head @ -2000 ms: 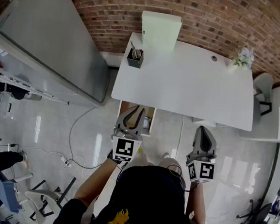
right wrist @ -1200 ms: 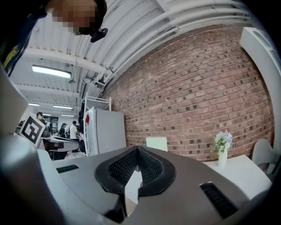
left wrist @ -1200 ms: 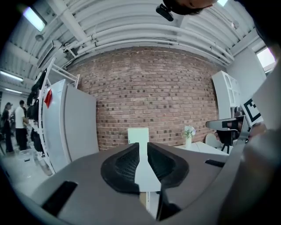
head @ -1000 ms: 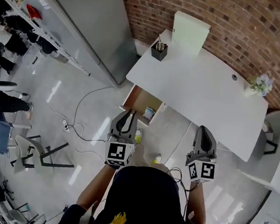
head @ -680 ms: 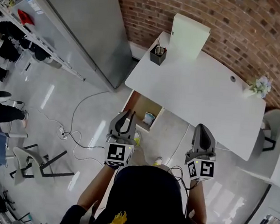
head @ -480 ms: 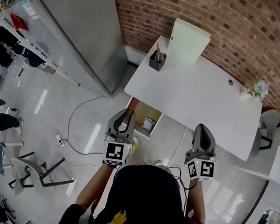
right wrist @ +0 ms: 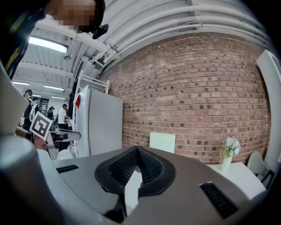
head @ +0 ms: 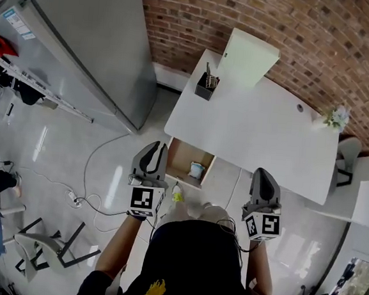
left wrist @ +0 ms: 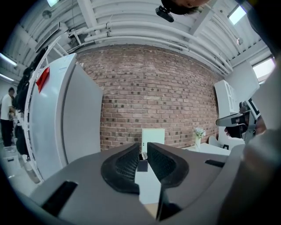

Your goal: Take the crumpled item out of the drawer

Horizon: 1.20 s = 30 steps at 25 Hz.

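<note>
Head view: crumpled item (head: 196, 170) in drawer (head: 181, 159), near slightly spread left tool (head: 153, 148); right tool (head: 263, 175) pressed together.

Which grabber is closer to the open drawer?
Left. The left gripper hovers just beside the left edge of the drawer; the right gripper is farther away, off to its right.

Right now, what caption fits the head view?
Left gripper and right gripper face a desk whose open drawer holds a crumpled item.

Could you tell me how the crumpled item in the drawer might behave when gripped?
The crumpled item looks small, pale and wadded, so probably light and squashy. Its irregular shape suggests it won't roll.
</note>
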Tool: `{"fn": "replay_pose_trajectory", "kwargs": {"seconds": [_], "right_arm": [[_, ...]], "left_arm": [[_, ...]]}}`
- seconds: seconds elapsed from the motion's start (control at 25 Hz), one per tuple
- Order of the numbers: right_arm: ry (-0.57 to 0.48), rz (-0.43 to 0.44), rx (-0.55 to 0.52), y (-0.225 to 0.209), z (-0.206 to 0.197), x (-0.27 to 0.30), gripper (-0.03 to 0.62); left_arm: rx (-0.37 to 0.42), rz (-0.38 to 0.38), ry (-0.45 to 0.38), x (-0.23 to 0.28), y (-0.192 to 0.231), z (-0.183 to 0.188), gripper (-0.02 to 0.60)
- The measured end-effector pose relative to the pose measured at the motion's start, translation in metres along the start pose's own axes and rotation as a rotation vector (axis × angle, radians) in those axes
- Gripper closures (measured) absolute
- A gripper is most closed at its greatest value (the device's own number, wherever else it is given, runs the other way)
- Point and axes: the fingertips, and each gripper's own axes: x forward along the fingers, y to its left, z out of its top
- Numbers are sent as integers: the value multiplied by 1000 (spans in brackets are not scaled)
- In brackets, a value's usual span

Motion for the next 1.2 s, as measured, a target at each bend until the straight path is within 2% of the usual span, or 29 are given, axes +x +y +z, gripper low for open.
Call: {"fn": "replay_pose_trajectory", "kwargs": {"seconds": [0.24,0.36,0.6,0.8,1.08,1.2], "right_arm": [[50,57,-45,22,-10,26,568],[115,98,-51,33,-33,46,568],[274,250,-105,75,-102,90,565],[419,391,-180,114,-191,119,514],[682,554,-367,143,-361,138,468],[798,598,-435,148,-431,140,469]], "left_arm": [[-36,-44,59,7,-1,-32,512],[-36,-64,97,10,-3,-47,512],[-54,-58,144,25,-1,-71,512],[-42,-62,170,53,-1,-104,512],[-38,-63,204,76,4,-165,512],[-70,-41,209,81,7,-183,512]]}}
